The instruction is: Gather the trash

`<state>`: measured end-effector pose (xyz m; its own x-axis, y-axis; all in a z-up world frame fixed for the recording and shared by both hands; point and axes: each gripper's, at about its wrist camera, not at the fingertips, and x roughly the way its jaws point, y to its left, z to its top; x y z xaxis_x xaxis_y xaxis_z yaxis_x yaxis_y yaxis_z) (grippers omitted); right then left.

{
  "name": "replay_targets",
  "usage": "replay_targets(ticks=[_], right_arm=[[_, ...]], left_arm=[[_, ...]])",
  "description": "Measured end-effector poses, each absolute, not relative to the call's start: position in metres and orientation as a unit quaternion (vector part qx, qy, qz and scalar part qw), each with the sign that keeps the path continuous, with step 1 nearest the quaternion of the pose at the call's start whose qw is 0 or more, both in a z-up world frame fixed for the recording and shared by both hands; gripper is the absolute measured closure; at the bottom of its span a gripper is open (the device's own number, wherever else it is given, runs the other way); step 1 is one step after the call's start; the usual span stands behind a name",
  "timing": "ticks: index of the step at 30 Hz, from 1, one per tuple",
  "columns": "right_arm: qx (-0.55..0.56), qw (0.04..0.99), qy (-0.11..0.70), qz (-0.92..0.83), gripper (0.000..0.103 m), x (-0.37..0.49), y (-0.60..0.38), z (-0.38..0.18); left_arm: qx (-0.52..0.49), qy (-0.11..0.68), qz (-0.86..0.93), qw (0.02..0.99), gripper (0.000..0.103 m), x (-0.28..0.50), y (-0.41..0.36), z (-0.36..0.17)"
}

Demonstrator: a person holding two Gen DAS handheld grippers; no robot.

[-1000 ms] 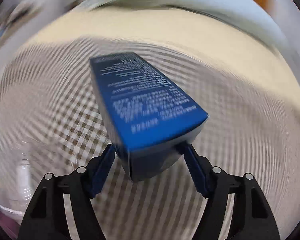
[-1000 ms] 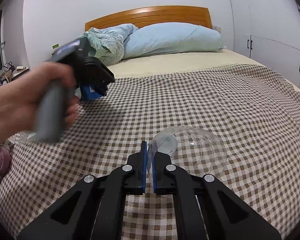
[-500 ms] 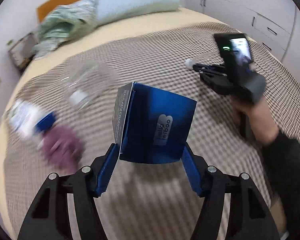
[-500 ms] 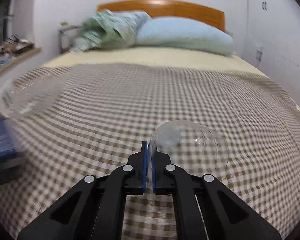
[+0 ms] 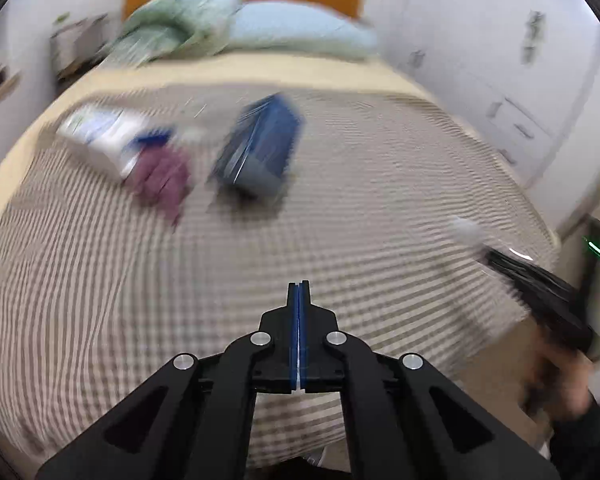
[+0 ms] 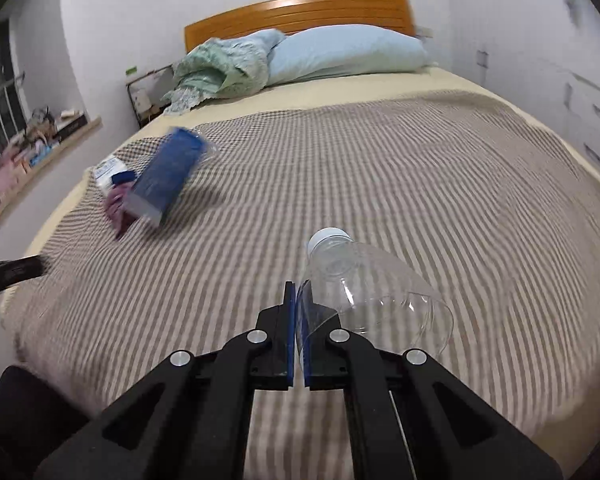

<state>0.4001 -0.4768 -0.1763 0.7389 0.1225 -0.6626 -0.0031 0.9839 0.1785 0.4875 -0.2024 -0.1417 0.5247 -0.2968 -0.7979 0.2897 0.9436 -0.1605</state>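
A blue carton (image 5: 256,148) lies blurred on the checked bedspread, far ahead of my left gripper (image 5: 299,292), which is shut and empty. It also shows in the right wrist view (image 6: 166,176). My right gripper (image 6: 296,292) is shut on the cut edge of a clear plastic bottle half (image 6: 364,280) with a white cap, held above the bed. A white and blue pack (image 5: 104,140) and a purple scrap (image 5: 160,176) lie beside the carton.
The bed has a checked cover (image 6: 420,200), a blue pillow (image 6: 348,52) and a green quilt (image 6: 224,68) by the wooden headboard. White cupboards (image 5: 520,80) stand on the right. A shelf with clutter (image 6: 32,140) runs along the left wall.
My left gripper has let go of the blue carton, which now lies on the bed by the purple scrap, and its jaws have shut. My right gripper keeps hold of the bottle half.
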Motion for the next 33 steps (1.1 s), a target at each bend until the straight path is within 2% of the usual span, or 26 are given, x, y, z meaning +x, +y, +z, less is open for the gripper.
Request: replay_targets(ticks=[1, 2, 4, 5, 7, 10, 13, 16, 21, 24, 25, 26, 27, 30, 33], right_arm=[[0.091, 0.929, 0.358, 0.027, 0.1, 0.381, -0.479, -0.178], [0.097, 0.929, 0.357, 0.023, 0.1, 0.366, -0.482, -0.18], [0.117, 0.926, 0.358, 0.016, 0.1, 0.35, -0.49, -0.182], [0.122, 0.926, 0.357, 0.016, 0.1, 0.351, -0.491, -0.18], [0.128, 0.928, 0.35, 0.016, 0.1, 0.353, -0.493, -0.175], [0.122, 0.931, 0.344, 0.024, 0.1, 0.355, -0.488, -0.17], [0.117, 0.931, 0.344, 0.038, 0.1, 0.366, -0.483, -0.17], [0.111, 0.93, 0.346, 0.054, 0.1, 0.382, -0.474, -0.172], [0.099, 0.927, 0.353, 0.076, 0.1, 0.424, -0.46, -0.181], [0.092, 0.923, 0.365, 0.082, 0.1, 0.446, -0.456, -0.19], [0.088, 0.921, 0.37, 0.085, 0.1, 0.456, -0.453, -0.194], [0.088, 0.92, 0.372, 0.086, 0.1, 0.46, -0.452, -0.197], [0.088, 0.919, 0.374, 0.087, 0.1, 0.464, -0.452, -0.2], [0.1, 0.915, 0.381, 0.088, 0.1, 0.472, -0.449, -0.21], [0.101, 0.911, 0.39, 0.089, 0.1, 0.467, -0.445, -0.212]], left_arm=[[-0.008, 0.471, -0.176, 0.864, 0.093, 0.486, -0.198, -0.15], [-0.016, 0.47, -0.189, 0.862, 0.073, 0.488, -0.194, -0.151], [-0.015, 0.451, -0.21, 0.867, 0.049, 0.486, -0.197, -0.148], [-0.013, 0.442, -0.211, 0.872, 0.039, 0.487, -0.199, -0.146], [-0.009, 0.425, -0.223, 0.877, 0.029, 0.498, -0.204, -0.144], [0.02, 0.428, -0.206, 0.88, 0.007, 0.546, -0.212, -0.153], [0.032, 0.459, -0.162, 0.873, 0.008, 0.579, -0.214, -0.166], [0.035, 0.445, -0.19, 0.874, 0.008, 0.614, -0.219, -0.164], [0.14, 0.439, -0.175, 0.87, 0.008, 0.67, -0.241, -0.177], [0.164, 0.441, -0.16, 0.868, 0.008, 0.686, -0.249, -0.185], [0.162, 0.438, -0.146, 0.872, 0.011, 0.691, -0.248, -0.188], [0.148, 0.441, -0.14, 0.874, 0.03, 0.694, -0.247, -0.191], [0.121, 0.449, -0.149, 0.873, 0.041, 0.695, -0.245, -0.194], [0.066, 0.433, -0.16, 0.884, 0.042, 0.688, -0.238, -0.19], [0.063, 0.416, -0.167, 0.892, 0.042, 0.665, -0.239, -0.176]])
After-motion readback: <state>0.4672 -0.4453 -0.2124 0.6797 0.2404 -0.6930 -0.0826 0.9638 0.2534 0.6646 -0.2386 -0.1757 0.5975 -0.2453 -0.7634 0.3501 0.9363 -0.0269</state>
